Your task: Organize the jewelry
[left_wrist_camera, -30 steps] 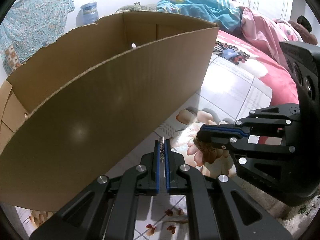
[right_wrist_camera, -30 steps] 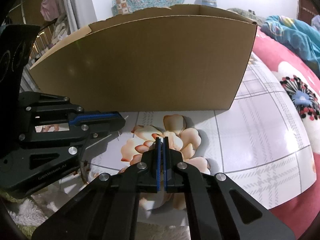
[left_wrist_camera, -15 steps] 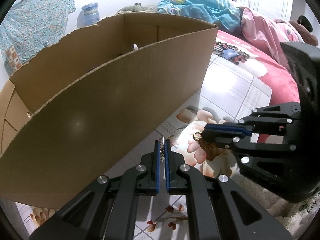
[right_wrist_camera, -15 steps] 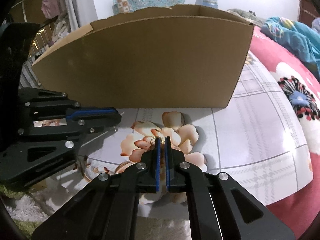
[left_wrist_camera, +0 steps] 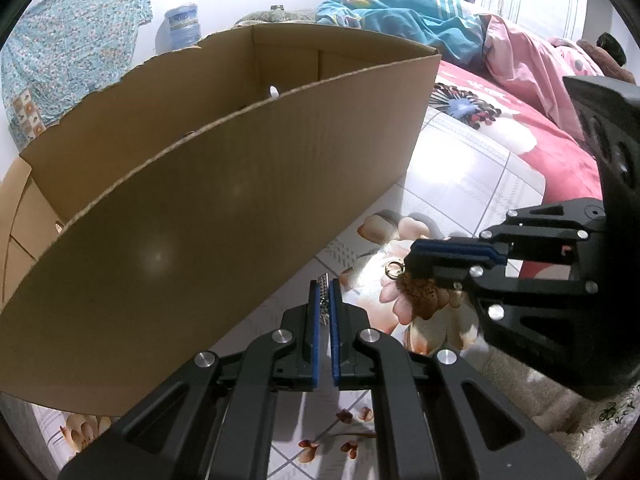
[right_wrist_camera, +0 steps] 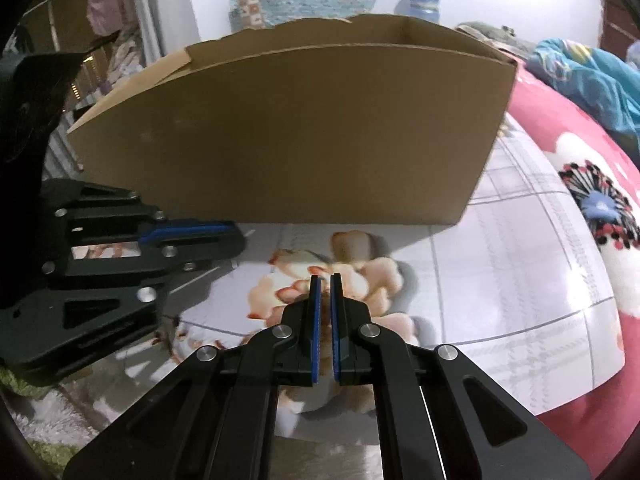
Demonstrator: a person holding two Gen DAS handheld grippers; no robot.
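Bedsheet (left_wrist_camera: pixel 460 168) carries a cardboard box (left_wrist_camera: pixel 224 208); left gripper (left_wrist_camera: pixel 325 292) fingers pinch a chain (left_wrist_camera: pixel 323 286), right gripper (left_wrist_camera: pixel 410 268) fingers a ring (left_wrist_camera: pixel 393 268), probably for boxing.

Black left gripper (left_wrist_camera: pixel 324 292), blue-lined jaws, silver screws.

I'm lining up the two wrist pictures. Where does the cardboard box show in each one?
Left wrist view: the cardboard box fills the left and centre, open top visible, beyond the left tongs.
Right wrist view: the box spans the upper centre, front wall facing.
Shared landmark: the blue water jug behind it.
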